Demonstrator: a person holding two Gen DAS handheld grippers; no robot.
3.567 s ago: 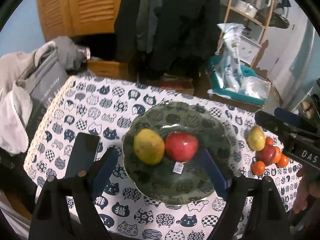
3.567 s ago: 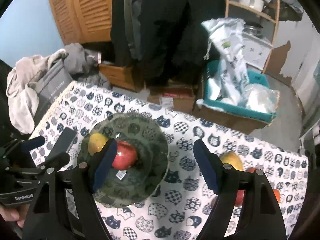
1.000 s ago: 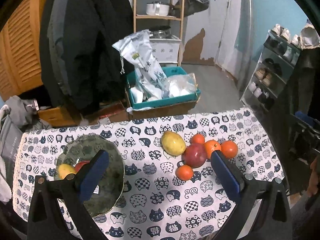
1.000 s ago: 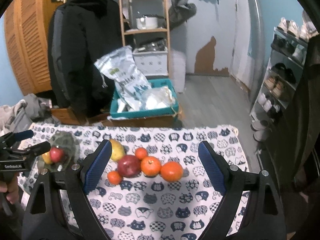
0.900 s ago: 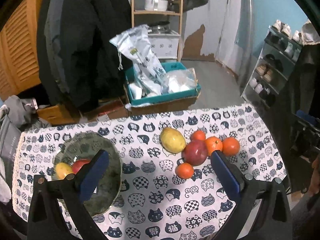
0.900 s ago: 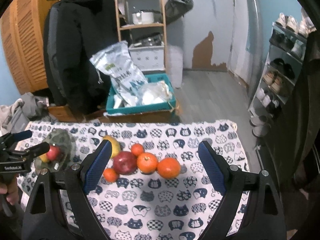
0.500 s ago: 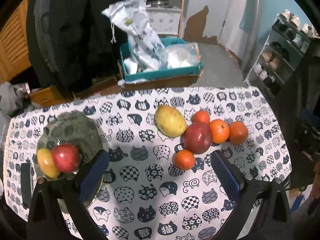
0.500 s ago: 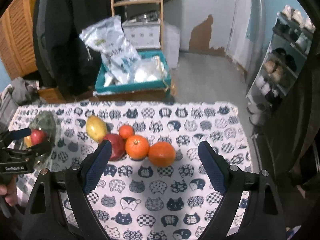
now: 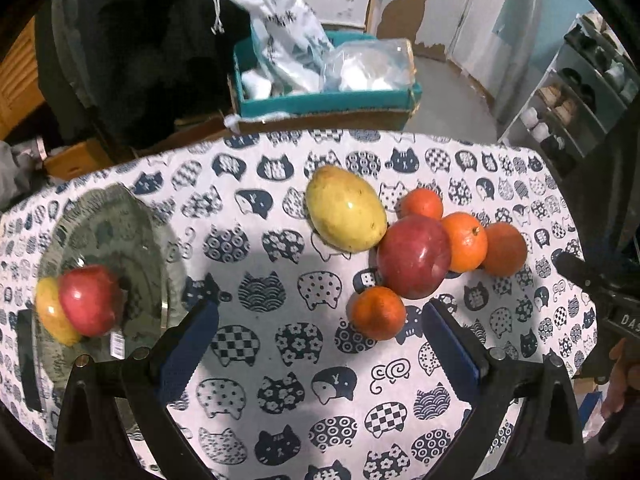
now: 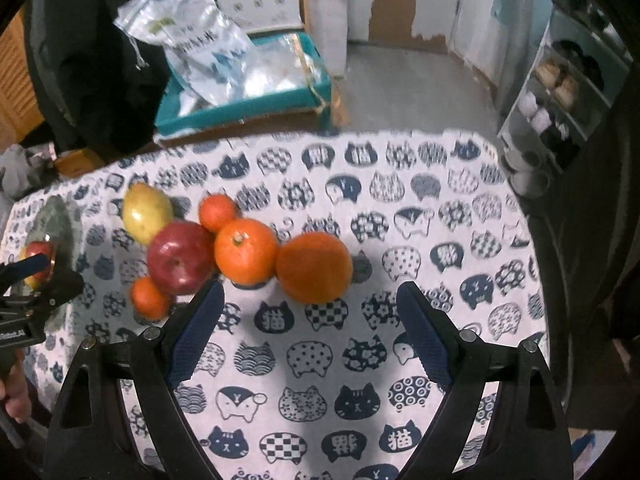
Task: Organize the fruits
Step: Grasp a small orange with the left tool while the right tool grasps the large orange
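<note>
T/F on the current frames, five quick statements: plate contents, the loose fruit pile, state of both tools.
1. The glass plate holds a red apple and a yellow fruit. True.
2. The left tool is shut on a small orange. False: it is open and holds nothing; the small orange lies on the tablecloth.
3. Six fruits lie loose on the cloth. True.
4. The right tool is open, with the big orange just ahead of it. True.
5. The loose mango is on the plate. False: it lies on the cloth, beside the dark red apple.
</note>
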